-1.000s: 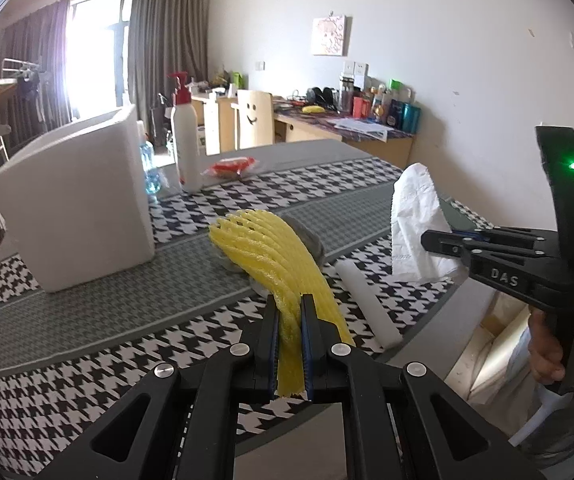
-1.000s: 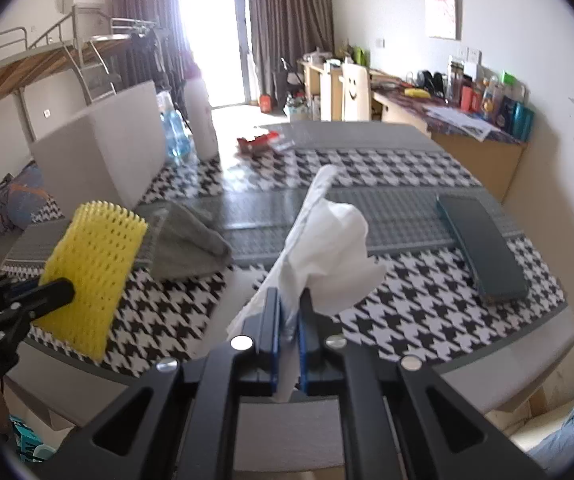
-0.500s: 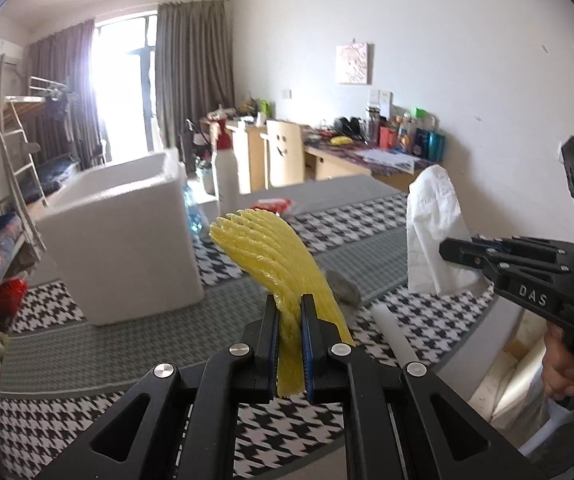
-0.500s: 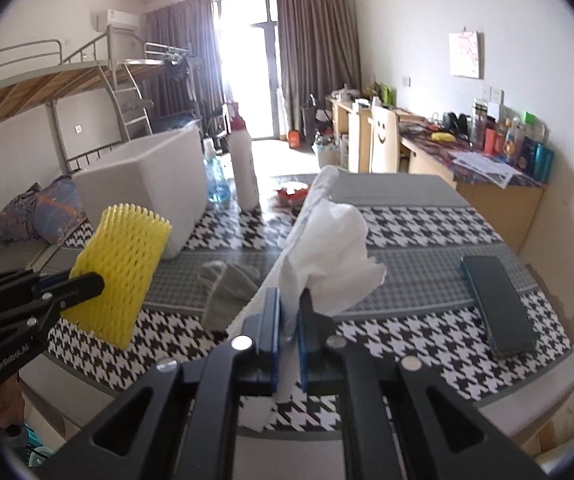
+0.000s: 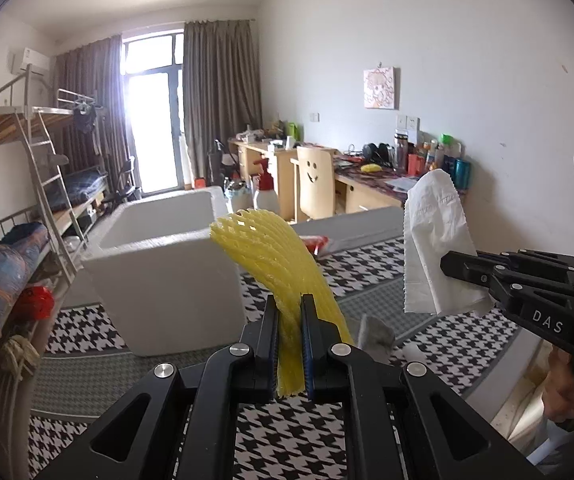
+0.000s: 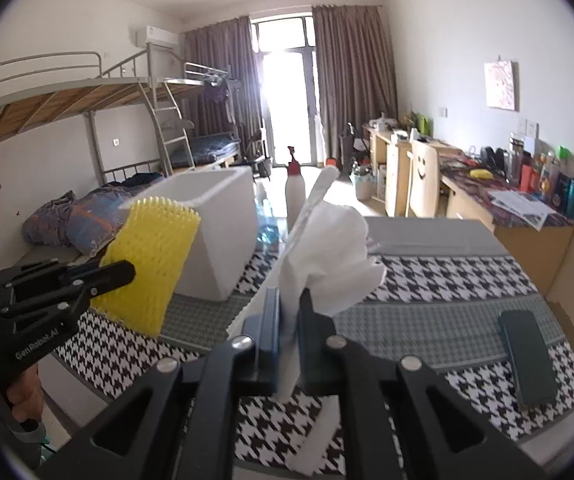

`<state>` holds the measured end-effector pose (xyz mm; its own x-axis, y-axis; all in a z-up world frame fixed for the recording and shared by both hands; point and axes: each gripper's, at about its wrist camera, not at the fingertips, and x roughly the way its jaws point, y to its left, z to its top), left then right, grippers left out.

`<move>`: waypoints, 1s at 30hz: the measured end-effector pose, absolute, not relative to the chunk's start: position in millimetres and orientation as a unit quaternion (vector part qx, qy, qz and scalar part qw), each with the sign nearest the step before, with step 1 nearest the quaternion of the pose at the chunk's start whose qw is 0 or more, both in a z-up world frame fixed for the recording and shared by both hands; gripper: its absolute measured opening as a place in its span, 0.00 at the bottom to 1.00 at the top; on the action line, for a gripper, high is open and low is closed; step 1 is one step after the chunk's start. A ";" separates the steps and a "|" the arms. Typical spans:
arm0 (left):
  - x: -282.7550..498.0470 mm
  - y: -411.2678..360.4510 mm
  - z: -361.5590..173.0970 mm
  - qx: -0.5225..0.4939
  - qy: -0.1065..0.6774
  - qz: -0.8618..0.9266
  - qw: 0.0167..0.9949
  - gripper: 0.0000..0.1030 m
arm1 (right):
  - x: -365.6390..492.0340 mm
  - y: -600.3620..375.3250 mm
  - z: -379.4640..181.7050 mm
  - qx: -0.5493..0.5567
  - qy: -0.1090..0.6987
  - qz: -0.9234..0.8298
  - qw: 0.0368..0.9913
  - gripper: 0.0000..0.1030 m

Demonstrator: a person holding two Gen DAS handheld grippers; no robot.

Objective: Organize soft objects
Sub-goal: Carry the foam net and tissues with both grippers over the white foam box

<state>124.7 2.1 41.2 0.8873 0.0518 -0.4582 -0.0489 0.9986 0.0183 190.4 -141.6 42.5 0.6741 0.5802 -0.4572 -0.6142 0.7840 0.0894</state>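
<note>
Yellow foam net (image 5: 275, 256) sits pinched in the left gripper (image 5: 290, 344), jaws nearly closed on its lower end, most of it arcing up and forward in the air above the houndstooth table (image 5: 371, 268). In the right wrist view the same net (image 6: 151, 264) hangs beside the white foam box (image 6: 223, 232). White tissue (image 6: 327, 252) is clamped in the right gripper (image 6: 289, 336), jaws narrow, paper bunched above the pads and a tail poking out below. From the left wrist view the tissue (image 5: 435, 248) stands off the table, well apart from the net.

Handling, judged: both very light and soft. Net is springy, squashes flat under the pads and likely rebounds on release; it holds its curve, so a grip on one end is enough. Not slippery, open mesh gives bite. Tissue is limp and tears easily; safest taken at a bunched or folded part, as now, not at a single thin edge. A quick swing could make it flap or slide out.

Grey cloth (image 5: 375, 332) lies on the table just past the left jaws, also soft, probably next; best taken at a raised fold. Open-topped box is the likely drop spot.
</note>
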 end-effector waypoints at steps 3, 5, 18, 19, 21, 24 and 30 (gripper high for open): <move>125.5 6.7 47.0 0.002 0.229 0.030 0.973 0.10 | 193.4 -135.7 47.4 -0.033 0.232 0.335 0.913 0.10; 126.1 9.7 50.4 0.003 0.224 0.035 0.974 0.10 | 194.2 -130.2 50.5 -0.034 0.228 0.340 0.912 0.10; 140.1 31.0 71.9 -0.001 0.202 0.077 0.976 0.10 | 205.9 -99.3 71.6 -0.035 0.215 0.372 0.902 0.10; 140.7 33.4 72.7 -0.001 0.201 0.080 0.976 0.10 | 208.0 -96.4 73.7 -0.035 0.215 0.374 0.901 0.10; 142.8 38.2 75.3 -0.001 0.200 0.085 0.976 0.10 | 210.8 -90.9 76.7 -0.035 0.215 0.379 0.899 0.10; 147.0 43.8 80.6 -0.005 0.197 0.093 0.976 0.10 | 215.0 -81.9 81.3 -0.037 0.215 0.383 0.898 0.10; 158.8 55.8 88.7 -0.013 0.195 0.106 0.975 0.10 | 220.9 -62.5 90.0 -0.049 0.213 0.384 0.897 0.10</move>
<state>158.8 55.8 88.7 0.9013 0.2010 -0.3837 -0.2109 0.9774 0.0166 220.9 -62.5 90.0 0.6144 0.6681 -0.4196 -0.7097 0.7004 0.0761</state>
